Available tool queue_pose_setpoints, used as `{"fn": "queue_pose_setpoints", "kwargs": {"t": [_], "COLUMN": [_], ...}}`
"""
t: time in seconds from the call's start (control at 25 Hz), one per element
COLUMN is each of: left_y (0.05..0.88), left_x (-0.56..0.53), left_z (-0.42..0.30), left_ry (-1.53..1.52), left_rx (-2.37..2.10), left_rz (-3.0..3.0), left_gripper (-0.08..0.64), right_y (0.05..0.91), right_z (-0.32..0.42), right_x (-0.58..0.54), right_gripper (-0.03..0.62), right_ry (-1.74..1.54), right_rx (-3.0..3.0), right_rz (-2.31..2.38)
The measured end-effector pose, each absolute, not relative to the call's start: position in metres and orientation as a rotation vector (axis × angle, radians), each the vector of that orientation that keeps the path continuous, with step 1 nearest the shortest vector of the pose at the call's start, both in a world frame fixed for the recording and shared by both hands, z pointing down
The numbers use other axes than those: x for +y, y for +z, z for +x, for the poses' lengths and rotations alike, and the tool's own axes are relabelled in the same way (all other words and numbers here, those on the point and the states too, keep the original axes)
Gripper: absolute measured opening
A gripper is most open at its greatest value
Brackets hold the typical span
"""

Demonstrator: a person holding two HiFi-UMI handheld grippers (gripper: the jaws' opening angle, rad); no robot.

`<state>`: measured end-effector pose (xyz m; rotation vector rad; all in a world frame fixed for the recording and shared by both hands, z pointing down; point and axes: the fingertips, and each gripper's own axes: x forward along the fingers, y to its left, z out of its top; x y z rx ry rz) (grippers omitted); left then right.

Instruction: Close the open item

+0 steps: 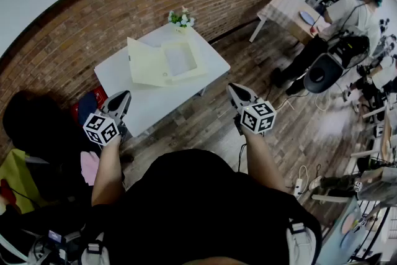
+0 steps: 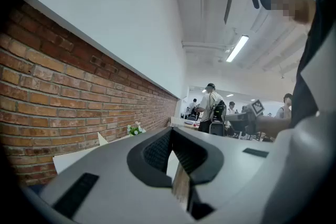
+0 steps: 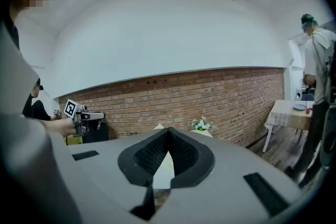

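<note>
While the person stands a little back from the table (image 1: pixel 155 105), both tools are held out in front of the body, well short of its near edge; the left gripper (image 1: pixel 123 98) has its jaws pressed tip to tip with nothing caught between them; the right gripper (image 1: pixel 234 91) is the same, closed and empty, its own view showing only a sliver of pale table top through the gap behind the meeting tips; each carries its marker cube close to the hand. The box (image 1: pixel 164 62) lies open on the white top, toward the far side and roughly between the two tools as seen from the head; its cream lid is swung out to the left, not down over the tray; the shallow tray sits to the right with a pale inside showing; neither gripper touches it. A small pot of flowers (image 1: pixel 182 18) stands at the far edge of the table just behind the box, close to the brick wall (image 1: pixel 124 3). Off to the right, across the wooden floor (image 1: pixel 248 53), another person (image 1: pixel 347 12) is beside a second table (image 1: pixel 288 6), well apart from all this.
</note>
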<state>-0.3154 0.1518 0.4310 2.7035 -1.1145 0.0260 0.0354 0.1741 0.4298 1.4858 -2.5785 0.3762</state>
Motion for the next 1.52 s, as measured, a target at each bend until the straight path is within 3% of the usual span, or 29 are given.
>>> {"fn": "queue_pose_setpoints", "kwargs": {"t": [0.96, 1.52], "left_y": [0.466, 0.482], "left_x": [0.137, 0.11], "left_z": [-0.355, -0.339], "left_ry": [0.141, 0.181], "left_rx": [-1.152, -1.2], "left_rz": [2.643, 2.587], "left_gripper": [0.012, 0.012], "right_y": [0.447, 0.465], "right_z": [0.026, 0.048], "right_x": [0.172, 0.129], "right_gripper": [0.02, 0.02], "right_ry": [0.487, 0.505], "right_rx": [-2.549, -2.536], "right_rz": [1.54, 1.488]}}
